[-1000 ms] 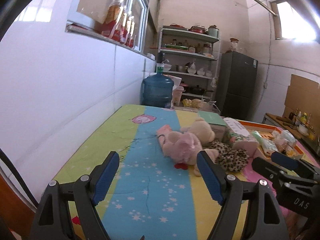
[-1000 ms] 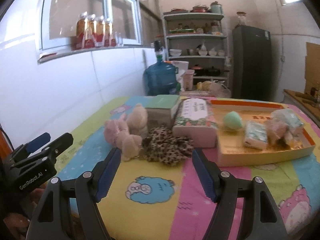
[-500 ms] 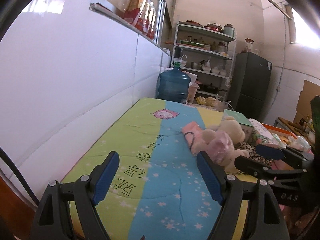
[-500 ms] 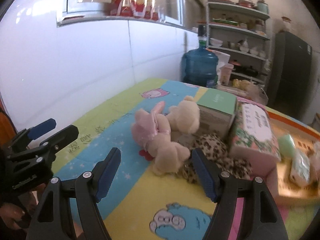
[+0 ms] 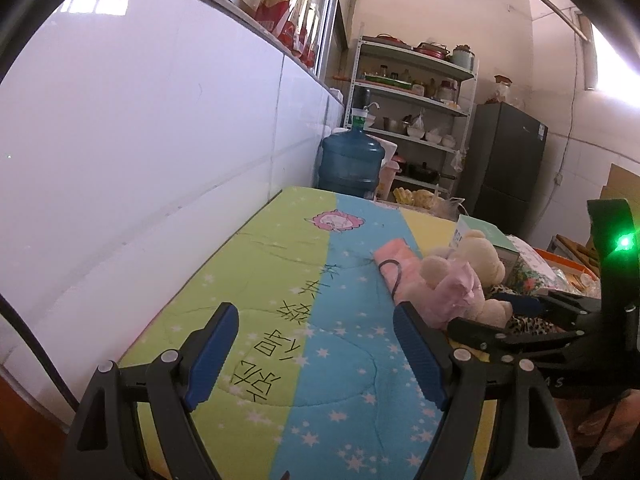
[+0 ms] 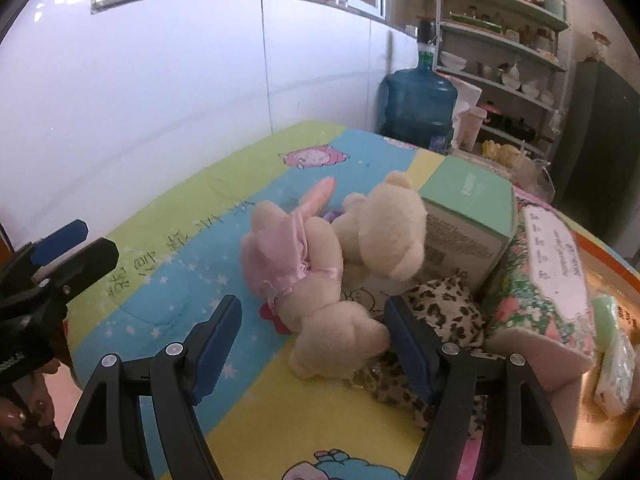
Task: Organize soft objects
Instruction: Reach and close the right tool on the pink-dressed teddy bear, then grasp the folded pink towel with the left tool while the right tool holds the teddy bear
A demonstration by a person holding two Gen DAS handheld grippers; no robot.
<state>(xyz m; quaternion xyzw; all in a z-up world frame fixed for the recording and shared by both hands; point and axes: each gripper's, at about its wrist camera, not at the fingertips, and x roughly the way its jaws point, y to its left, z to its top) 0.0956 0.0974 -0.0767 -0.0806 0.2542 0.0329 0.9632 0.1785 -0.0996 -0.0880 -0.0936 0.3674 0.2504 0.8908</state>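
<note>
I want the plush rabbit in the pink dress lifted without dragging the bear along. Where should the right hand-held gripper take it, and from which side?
Grip the plush rabbit across its near leg and rump, coming from the near edge, where the right hand-held gripper already stands open. That end points toward the gripper and lies free, while its head end presses against the cream teddy bear.

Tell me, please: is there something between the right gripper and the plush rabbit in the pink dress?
Nothing visible. The right gripper has open jaws, and the plush rabbit lies directly ahead, its foot already between them. The cream bear and leopard cloth lie beside it, not in front.
</note>
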